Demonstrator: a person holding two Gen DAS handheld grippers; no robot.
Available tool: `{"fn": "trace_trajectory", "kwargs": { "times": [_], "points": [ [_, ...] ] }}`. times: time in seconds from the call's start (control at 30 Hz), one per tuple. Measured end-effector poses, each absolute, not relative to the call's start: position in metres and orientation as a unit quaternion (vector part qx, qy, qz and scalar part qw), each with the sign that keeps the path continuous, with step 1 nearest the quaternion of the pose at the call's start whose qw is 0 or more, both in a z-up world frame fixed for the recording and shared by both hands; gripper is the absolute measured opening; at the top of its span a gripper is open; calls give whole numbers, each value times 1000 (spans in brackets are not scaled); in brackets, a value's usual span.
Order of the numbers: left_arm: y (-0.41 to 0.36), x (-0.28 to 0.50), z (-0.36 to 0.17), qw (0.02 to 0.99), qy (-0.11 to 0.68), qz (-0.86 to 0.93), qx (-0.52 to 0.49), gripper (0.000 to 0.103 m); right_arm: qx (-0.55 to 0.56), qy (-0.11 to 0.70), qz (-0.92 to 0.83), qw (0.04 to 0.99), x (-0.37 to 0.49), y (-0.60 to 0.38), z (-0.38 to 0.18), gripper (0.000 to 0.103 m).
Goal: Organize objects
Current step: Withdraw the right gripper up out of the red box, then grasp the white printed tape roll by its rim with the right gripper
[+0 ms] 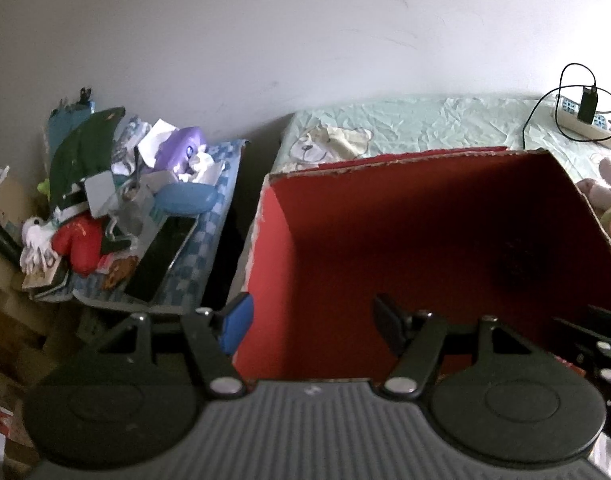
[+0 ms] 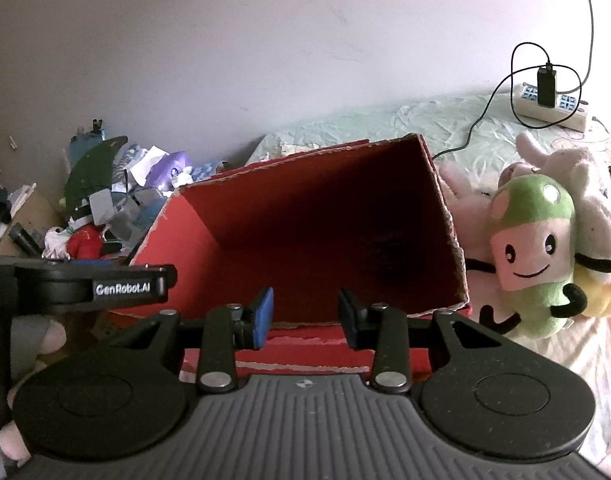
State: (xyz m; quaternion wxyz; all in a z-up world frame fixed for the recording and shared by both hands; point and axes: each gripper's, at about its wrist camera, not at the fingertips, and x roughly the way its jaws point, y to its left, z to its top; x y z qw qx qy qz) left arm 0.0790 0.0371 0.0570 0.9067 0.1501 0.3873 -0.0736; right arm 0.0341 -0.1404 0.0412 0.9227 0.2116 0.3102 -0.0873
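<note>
An empty red cardboard box (image 1: 425, 232) (image 2: 305, 224) with torn rims lies on the bed, its open side facing me. My left gripper (image 1: 313, 328) is open and straddles the box's left wall, the blue-padded finger outside and the other inside, with neither pad touching it. My right gripper (image 2: 305, 318) is open at the box's near rim, nothing pressed between its pads. A green mushroom plush (image 2: 533, 248) leans against white and pink plush toys (image 2: 581, 184) just right of the box. The left gripper's body (image 2: 93, 288) shows at the box's left side in the right wrist view.
A power strip (image 2: 549, 104) (image 1: 585, 116) with a black charger and looped cable sits at the bed's far right. Left of the bed is a cluttered pile (image 1: 117, 200) with a purple toy, a red plush, papers and a dark tablet on blue checked cloth. A white wall rises behind.
</note>
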Motion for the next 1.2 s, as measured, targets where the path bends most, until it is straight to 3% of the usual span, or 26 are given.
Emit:
{"fn": "trace_trajectory", "kwargs": {
  "times": [0.97,1.1,1.2],
  "points": [
    [79,43,23,878,458,-65,126,73,202,373,26,905,40,-110,22,38],
    [87,38,10,866,480,-66,122,71,207,399,41,892,46,-106,13,33],
    [93,36,-1,855,502,-61,119,62,214,421,53,880,50,-102,5,24]
  ]
}}
